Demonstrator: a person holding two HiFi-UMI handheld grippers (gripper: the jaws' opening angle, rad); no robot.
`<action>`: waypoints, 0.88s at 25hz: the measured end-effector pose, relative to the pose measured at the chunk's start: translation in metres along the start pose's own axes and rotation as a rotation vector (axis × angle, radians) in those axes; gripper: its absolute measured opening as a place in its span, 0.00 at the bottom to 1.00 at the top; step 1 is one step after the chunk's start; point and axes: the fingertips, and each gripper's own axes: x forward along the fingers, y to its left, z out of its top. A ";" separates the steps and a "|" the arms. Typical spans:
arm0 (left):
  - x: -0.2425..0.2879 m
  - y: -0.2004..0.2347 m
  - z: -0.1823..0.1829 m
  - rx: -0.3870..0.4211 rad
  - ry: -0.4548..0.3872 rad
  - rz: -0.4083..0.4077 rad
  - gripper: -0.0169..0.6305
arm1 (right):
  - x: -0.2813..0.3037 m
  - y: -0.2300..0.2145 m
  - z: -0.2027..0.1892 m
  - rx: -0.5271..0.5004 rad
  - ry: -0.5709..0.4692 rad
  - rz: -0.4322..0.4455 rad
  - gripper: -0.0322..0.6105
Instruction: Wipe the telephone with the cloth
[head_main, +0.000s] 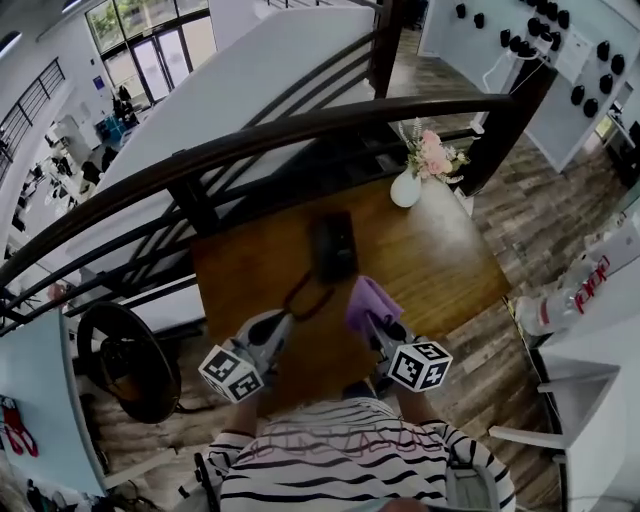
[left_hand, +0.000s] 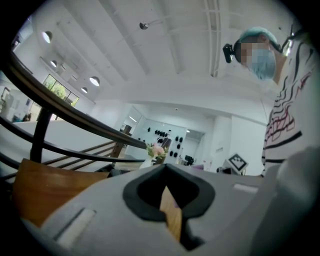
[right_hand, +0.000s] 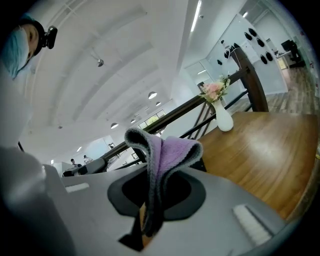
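A black telephone (head_main: 332, 245) lies flat in the middle of the wooden table (head_main: 440, 260), and its cord (head_main: 308, 297) loops toward me. My right gripper (head_main: 374, 318) is shut on a purple cloth (head_main: 370, 298), held just near and right of the telephone. In the right gripper view the cloth (right_hand: 167, 150) stands folded up out of the shut jaws of the right gripper (right_hand: 150, 210). My left gripper (head_main: 280, 322) hovers near the cord loop. In the left gripper view the left gripper (left_hand: 167, 200) shows its jaws together with nothing between them.
A white vase of pink flowers (head_main: 408, 183) stands at the table's far right corner; the vase (right_hand: 223, 120) also shows in the right gripper view. A dark curved stair railing (head_main: 250, 145) runs behind the table. White furniture (head_main: 590, 340) stands to the right.
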 end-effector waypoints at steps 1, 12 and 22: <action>0.008 0.007 0.002 -0.001 -0.004 0.013 0.03 | 0.010 -0.007 0.006 -0.003 0.011 0.010 0.11; 0.084 0.047 0.020 -0.020 -0.048 0.164 0.03 | 0.105 -0.072 0.081 -0.052 0.109 0.110 0.11; 0.108 0.079 0.005 -0.037 -0.046 0.243 0.03 | 0.218 -0.097 0.084 -0.130 0.214 0.177 0.11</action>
